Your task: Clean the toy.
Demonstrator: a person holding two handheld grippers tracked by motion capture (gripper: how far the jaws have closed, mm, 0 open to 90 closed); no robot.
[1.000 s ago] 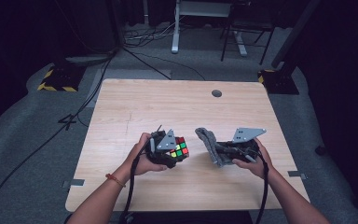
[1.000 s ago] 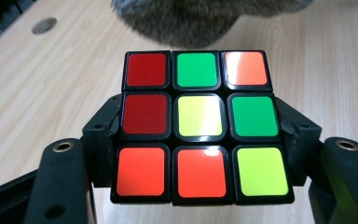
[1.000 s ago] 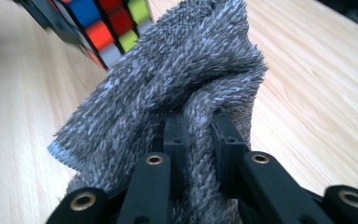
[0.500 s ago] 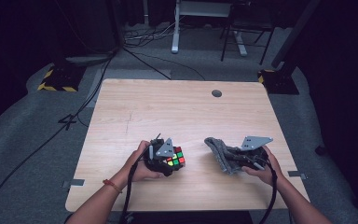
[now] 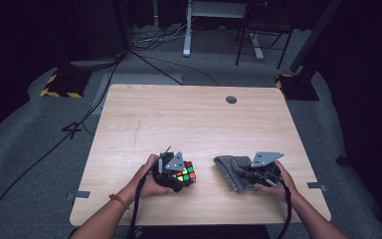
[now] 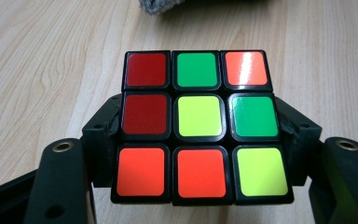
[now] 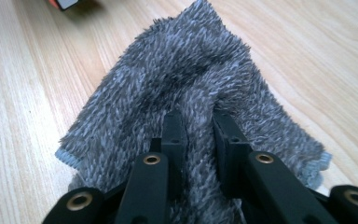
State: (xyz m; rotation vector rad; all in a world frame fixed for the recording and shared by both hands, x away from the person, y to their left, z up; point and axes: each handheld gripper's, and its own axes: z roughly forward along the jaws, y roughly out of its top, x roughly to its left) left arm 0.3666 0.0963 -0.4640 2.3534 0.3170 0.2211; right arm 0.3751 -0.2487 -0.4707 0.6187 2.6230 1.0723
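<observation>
Item: one puzzle cube (image 6: 198,126), coloured stickers in black frames, pinched at its sides between the jaws of the left gripper (image 5: 176,174), near the front edge of the worktop (image 5: 179,119), left of middle. One face reads clearly in the left gripper view: three by three, in red, green, orange and yellow. The other faces are hidden or too small to read in the high view.

Item: one grey shaggy cloth (image 7: 186,93), lying on the wood near the front edge, right of middle, well apart from the cube. The right gripper (image 7: 199,133) has its jaws set narrowly on a raised fold of it; its near end is cut off behind the jaws.

Grippers: two, one per hand, cables trailing off the front edge.

Surface: pale wood-grain worktop, one round grommet (image 5: 231,99) near the back edge. Room: dark, grey carpet, floor cables, metal stand legs behind.
</observation>
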